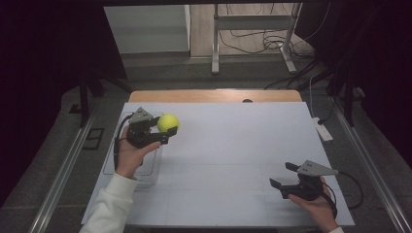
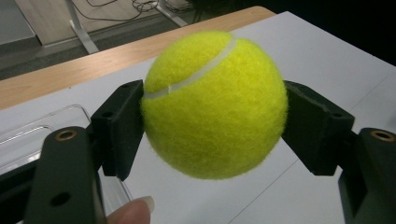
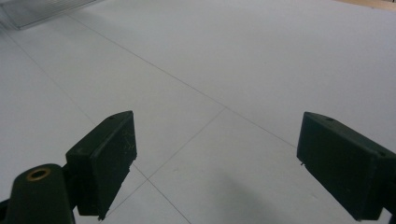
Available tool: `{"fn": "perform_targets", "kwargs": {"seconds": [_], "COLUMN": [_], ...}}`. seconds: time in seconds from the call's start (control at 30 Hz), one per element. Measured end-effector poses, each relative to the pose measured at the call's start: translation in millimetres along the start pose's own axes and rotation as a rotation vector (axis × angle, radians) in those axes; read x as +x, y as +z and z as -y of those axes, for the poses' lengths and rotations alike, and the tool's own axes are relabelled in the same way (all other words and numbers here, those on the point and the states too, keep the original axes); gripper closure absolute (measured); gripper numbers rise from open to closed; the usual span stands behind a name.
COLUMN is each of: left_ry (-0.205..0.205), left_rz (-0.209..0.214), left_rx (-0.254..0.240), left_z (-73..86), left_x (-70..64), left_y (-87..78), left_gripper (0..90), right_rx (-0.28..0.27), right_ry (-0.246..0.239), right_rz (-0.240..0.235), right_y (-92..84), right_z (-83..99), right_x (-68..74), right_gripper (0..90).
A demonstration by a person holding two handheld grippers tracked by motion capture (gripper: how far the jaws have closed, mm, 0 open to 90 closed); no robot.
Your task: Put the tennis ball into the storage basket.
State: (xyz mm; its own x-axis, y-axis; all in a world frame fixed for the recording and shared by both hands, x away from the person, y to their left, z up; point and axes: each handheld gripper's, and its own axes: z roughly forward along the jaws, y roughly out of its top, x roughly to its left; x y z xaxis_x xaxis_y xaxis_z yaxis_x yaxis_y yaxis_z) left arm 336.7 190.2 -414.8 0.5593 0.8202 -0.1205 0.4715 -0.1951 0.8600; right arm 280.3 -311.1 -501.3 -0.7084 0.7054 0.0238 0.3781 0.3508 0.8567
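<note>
I have the fuzzy yellow-green tennis ball [image 1: 168,123] clamped between the two black pads of my left gripper [image 1: 164,130], lifted clear of the white table sheet [image 1: 233,160] at its far left. In the left gripper view the ball [image 2: 214,103] bulges out past both pads, so the grip sits across its middle and looks firm. The clear, shallow plastic tray [image 1: 148,167] lies on the sheet just below and to the near side of that hand. I judge the pick as done; the placing is what is left, whether in that tray or elsewhere I cannot tell.

My right gripper [image 1: 284,175] rests near the right front edge, jaws spread wide with nothing between them.

The sheet carries thin grid lines and covers a wooden tabletop [image 1: 214,95]. Beyond lie a grey floor, a metal frame's legs [image 1: 252,39], loose cables and dark curtains.
</note>
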Motion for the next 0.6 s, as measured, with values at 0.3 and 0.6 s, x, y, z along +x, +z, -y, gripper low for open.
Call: {"fn": "perform_targets", "kwargs": {"seconds": [0.3,0.6], "left_ry": [-0.01,-0.036], "left_rz": [-0.029,-0.043], "left_rx": [-0.014,-0.023], "left_z": [-1.4,-3.2], "left_x": [6.2,16.5], "left_y": [-4.4,-4.2], "left_gripper": [27.7,27.7], "right_rx": [0.002,0.0], "right_ry": [-0.003,-0.005], "right_rz": [0.001,0.001], "right_y": [0.2,0.2], "right_z": [0.0,-0.2], "right_x": [0.2,0.3], "right_gripper": [12.4,12.4]}}
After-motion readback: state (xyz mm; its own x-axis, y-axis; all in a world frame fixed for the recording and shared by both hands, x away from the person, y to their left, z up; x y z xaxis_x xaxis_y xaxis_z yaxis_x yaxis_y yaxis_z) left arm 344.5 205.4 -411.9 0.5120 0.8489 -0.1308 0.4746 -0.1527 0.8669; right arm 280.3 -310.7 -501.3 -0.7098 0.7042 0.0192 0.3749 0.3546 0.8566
